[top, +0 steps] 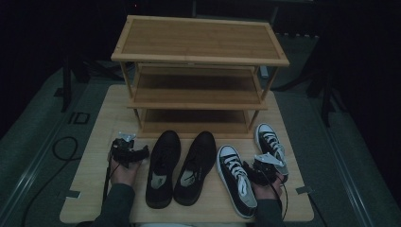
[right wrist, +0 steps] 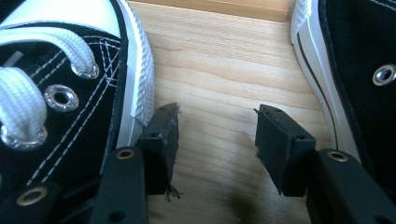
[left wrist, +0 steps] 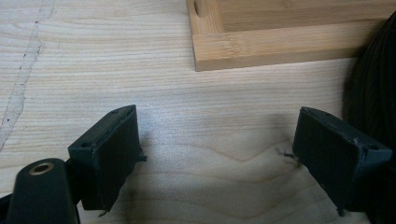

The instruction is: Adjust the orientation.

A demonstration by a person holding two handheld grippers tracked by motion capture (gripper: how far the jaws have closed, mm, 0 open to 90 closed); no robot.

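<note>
A three-tier wooden shoe rack [top: 198,56] stands at the back of the wooden table [top: 94,165]. In front of it lie two black shoes [top: 163,165] [top: 195,165] side by side, and to their right two black-and-white canvas sneakers [top: 236,179] [top: 270,142]. My left gripper [top: 126,150] rests left of the black shoes, open [left wrist: 217,116] over bare wood, with a black shoe [left wrist: 373,93] just past its right jaw. My right gripper [top: 264,166] sits open [right wrist: 218,111] on the wood between the nearer sneaker [right wrist: 56,93] and the farther one [right wrist: 359,70], with nothing between its jaws.
The rack's bottom frame corner [left wrist: 280,46] lies just ahead of my left gripper. All three rack shelves are bare. Dark floor with a cable [top: 64,149] surrounds the table. A person's sleeved forearms come in at the near edge.
</note>
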